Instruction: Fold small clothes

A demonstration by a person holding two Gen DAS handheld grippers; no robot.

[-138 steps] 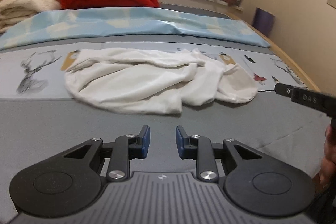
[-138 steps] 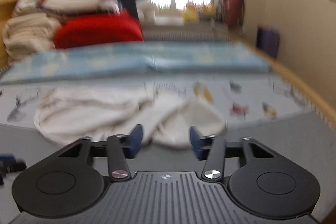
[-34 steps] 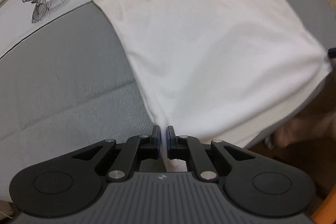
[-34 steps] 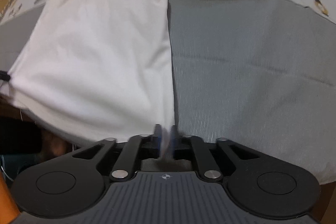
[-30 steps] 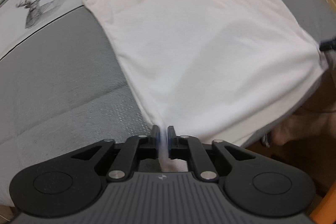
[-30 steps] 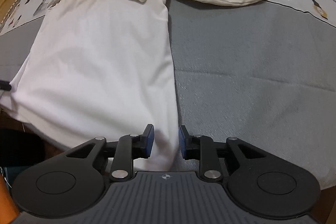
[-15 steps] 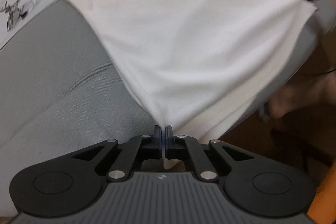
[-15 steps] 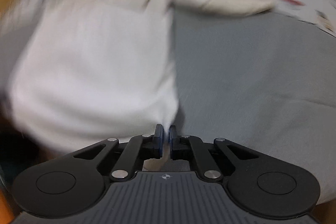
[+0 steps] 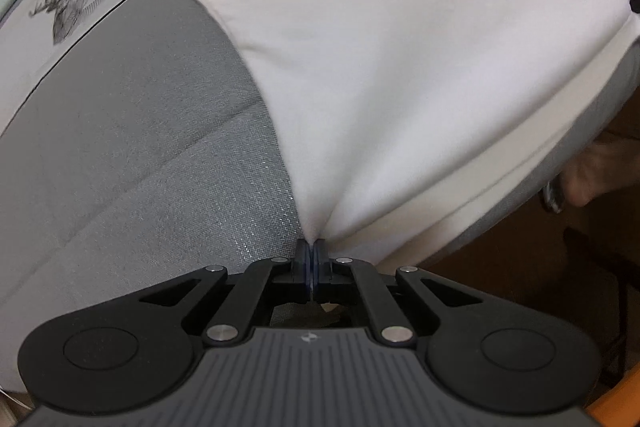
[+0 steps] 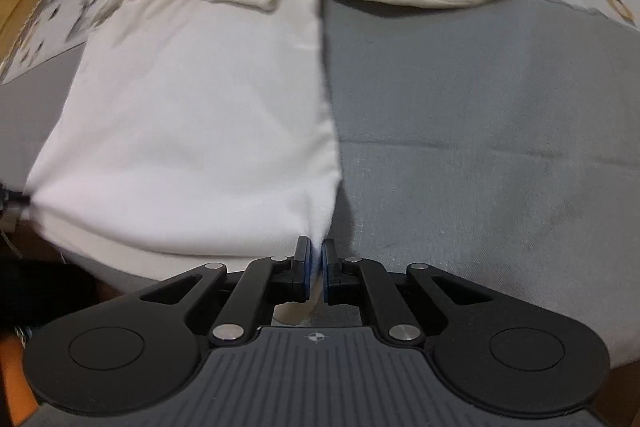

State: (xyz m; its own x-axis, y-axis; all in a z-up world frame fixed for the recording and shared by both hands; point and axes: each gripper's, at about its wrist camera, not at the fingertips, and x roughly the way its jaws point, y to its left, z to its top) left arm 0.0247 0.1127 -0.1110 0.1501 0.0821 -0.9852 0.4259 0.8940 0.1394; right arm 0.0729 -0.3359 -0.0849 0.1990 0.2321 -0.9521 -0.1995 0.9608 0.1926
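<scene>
No readable text anywhere I can see, only a small round emblem on my left gripper's body [image 9: 308, 337], the same emblem on my right gripper's body [image 10: 316, 337], no letters or numbers legible

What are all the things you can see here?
white T-shirt: one, white, spread on the bed, both bottom corners pinched.
grey bedspread: one, grey, under the shirt.
printed sheet: one, pale with a deer drawing, at the far end of the bed.
left gripper: one, black with blue pads, shut on the shirt's left bottom corner.
right gripper: one, black with blue pads, shut on the right bottom corner.
</scene>
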